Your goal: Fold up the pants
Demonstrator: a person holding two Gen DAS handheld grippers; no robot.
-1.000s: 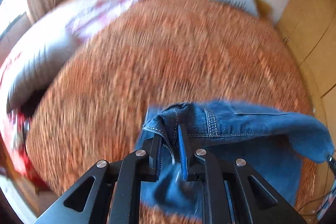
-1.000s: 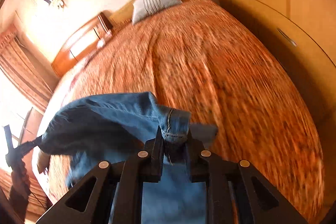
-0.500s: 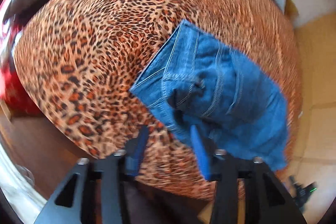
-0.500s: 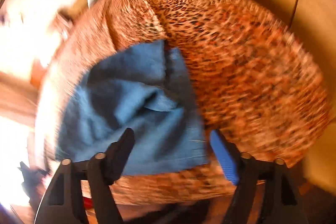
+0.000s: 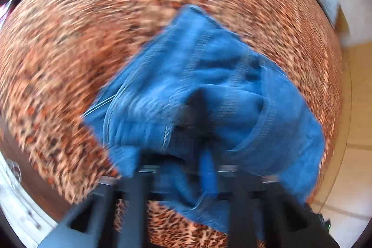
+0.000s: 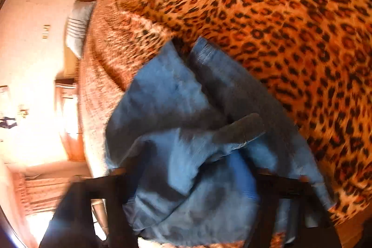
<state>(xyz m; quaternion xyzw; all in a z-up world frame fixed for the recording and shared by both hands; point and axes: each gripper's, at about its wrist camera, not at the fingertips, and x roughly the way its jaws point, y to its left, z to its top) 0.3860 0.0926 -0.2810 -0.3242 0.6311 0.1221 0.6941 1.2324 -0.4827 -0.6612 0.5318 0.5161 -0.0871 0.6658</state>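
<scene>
I've got L tool (image 5: 183, 155) clamped tight on jeans (image 5: 204, 90), R tool (image 6: 193, 183) closing w/ denim between, both at bed (image 6: 290, 15) near edge.

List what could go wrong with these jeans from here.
The jeans lie bunched near the bed's edge; a tug toward it may drag them off. Both views are blurred, so either tool may pinch several layers. The right tool is closing with denim between its fingers and may trap a crooked fold.
</scene>
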